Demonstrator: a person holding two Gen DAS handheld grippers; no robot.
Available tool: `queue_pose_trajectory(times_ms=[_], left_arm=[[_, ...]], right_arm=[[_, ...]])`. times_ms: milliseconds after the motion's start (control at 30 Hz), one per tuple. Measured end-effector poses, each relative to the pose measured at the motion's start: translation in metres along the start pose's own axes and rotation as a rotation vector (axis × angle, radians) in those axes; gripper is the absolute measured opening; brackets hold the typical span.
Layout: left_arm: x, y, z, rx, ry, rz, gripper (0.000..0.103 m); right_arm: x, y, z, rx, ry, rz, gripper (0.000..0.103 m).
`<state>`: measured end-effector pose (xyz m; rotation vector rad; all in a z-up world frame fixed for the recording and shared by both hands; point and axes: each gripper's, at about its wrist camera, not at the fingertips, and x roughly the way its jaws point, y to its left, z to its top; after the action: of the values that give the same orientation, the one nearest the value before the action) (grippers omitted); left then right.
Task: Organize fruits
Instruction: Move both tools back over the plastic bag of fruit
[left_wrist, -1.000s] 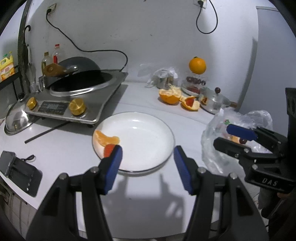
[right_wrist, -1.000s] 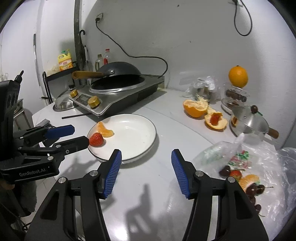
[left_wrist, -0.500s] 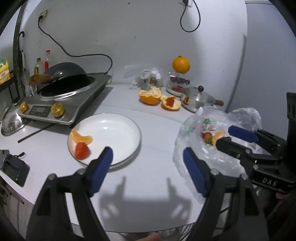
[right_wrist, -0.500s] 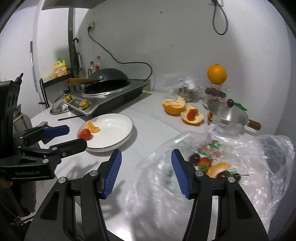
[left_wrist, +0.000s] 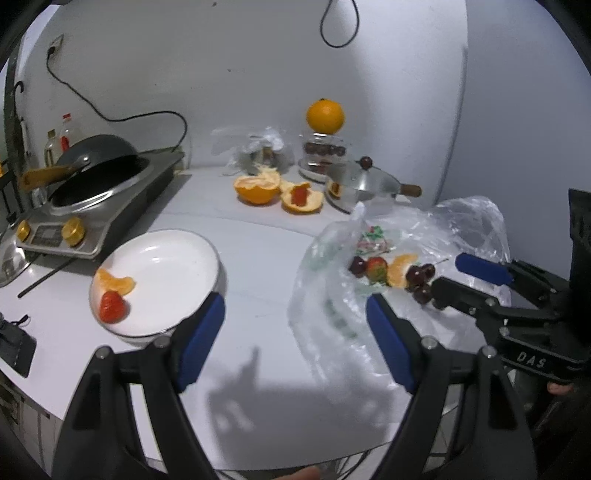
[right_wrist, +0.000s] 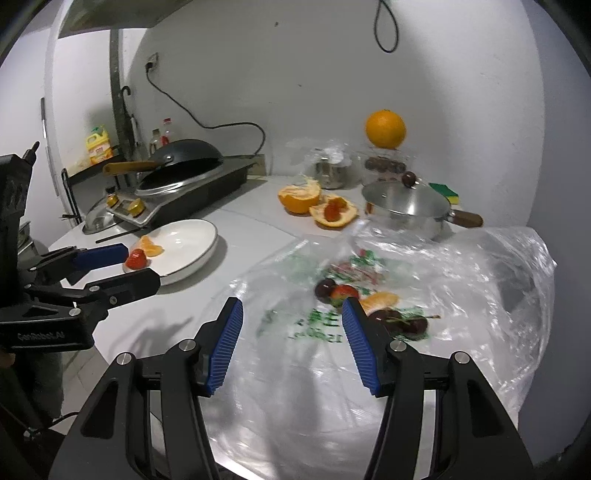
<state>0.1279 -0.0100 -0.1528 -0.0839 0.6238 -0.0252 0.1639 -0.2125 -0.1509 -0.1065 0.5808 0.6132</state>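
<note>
1. White plate (left_wrist: 173, 258): sitting at 9 o'clock on the counter, carrying one strawberry (left_wrist: 112, 307) and one orange segment (left_wrist: 113, 282).
2. Plastic bag (right_wrist: 424, 295): lying open at 3 o'clock, holding a second strawberry (right_wrist: 344, 291), an orange wedge (right_wrist: 380, 300) and cherries (right_wrist: 400, 322).
3. Left gripper (left_wrist: 295, 332): jaws standing apart, empty, just widened.
4. Right gripper (right_wrist: 291, 345): jaws apart, empty, hovering over the bag.
5. Advice: descending on one fruit alone, avoiding pinching film.

Two wrist fisheyes angled down over counter (left_wrist: 258, 258), sharing plate (right_wrist: 192, 236), bag (left_wrist: 461, 221)
</note>
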Motion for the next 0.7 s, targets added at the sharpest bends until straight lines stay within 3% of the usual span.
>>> queue_pose_trajectory(times_ms=[700], left_arm=[[0.045,-0.06,0.007,0.064,0.06,-0.053,0.08]], right_arm=[[0.008,-0.076,-0.03,0.074,0.064,-0.068,0.059]])
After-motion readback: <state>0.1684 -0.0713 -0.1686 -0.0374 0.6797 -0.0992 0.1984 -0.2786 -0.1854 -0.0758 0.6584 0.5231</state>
